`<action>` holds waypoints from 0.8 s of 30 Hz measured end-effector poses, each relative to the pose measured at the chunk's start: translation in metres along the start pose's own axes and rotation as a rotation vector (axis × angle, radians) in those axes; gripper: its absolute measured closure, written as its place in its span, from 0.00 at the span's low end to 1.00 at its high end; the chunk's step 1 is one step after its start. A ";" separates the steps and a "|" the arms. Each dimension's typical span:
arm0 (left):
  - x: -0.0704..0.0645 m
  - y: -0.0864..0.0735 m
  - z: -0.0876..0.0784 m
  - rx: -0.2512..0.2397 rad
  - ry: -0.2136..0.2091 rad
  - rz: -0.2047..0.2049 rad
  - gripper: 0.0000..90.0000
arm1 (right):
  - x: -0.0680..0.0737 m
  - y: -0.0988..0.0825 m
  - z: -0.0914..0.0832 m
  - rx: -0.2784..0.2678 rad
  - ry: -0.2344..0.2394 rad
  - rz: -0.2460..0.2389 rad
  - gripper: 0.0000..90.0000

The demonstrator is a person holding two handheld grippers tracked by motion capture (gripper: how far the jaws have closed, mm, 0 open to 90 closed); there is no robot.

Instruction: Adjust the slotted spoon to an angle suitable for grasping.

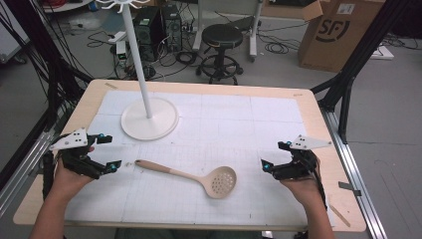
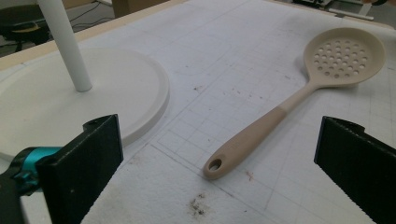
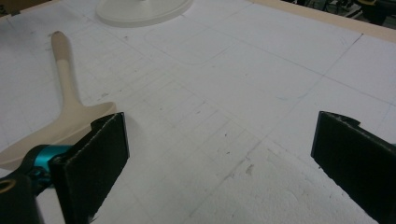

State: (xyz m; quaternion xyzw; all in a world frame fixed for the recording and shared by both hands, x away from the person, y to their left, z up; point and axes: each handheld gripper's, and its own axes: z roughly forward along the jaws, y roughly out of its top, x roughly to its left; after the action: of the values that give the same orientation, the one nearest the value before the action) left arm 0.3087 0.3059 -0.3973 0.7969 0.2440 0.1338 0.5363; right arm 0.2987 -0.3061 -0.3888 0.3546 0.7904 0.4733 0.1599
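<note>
With both our grippers, left [image 1: 106, 152] and right [image 1: 273, 156], open and empty, the skimmer [image 1: 191, 177] lies flat on the tabletop [image 1: 308, 107] between them, and a shallow pinch on its smooth handle could let it slip.

Both forearms reach in from the near edge. The left tongs [image 1: 105, 152] and right tongs [image 1: 275, 155] gape wide, empty. They point inward toward each other.

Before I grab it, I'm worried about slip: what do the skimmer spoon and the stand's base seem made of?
Skimmer spoon: apparently matte beige plastic or silicone; the handle end is darker, perhaps a softer sleeve. Stand's base: smooth white disc, likely painted metal or plastic; can't tell which.
</note>
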 end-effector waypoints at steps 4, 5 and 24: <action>-0.003 -0.001 0.007 0.033 -0.014 0.012 0.02 | -0.004 -0.003 0.000 0.012 0.000 0.015 0.03; -0.004 -0.001 0.009 0.041 -0.016 0.020 0.02 | -0.004 -0.003 0.000 0.012 -0.003 0.013 0.03; -0.028 0.024 0.054 0.114 -0.109 0.090 0.02 | 0.000 -0.003 0.001 0.014 -0.012 0.007 0.03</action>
State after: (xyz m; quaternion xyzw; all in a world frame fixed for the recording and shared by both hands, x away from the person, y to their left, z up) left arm 0.3169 0.2409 -0.3954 0.8424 0.1856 0.1002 0.4959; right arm 0.2983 -0.3065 -0.3916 0.3610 0.7916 0.4662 0.1604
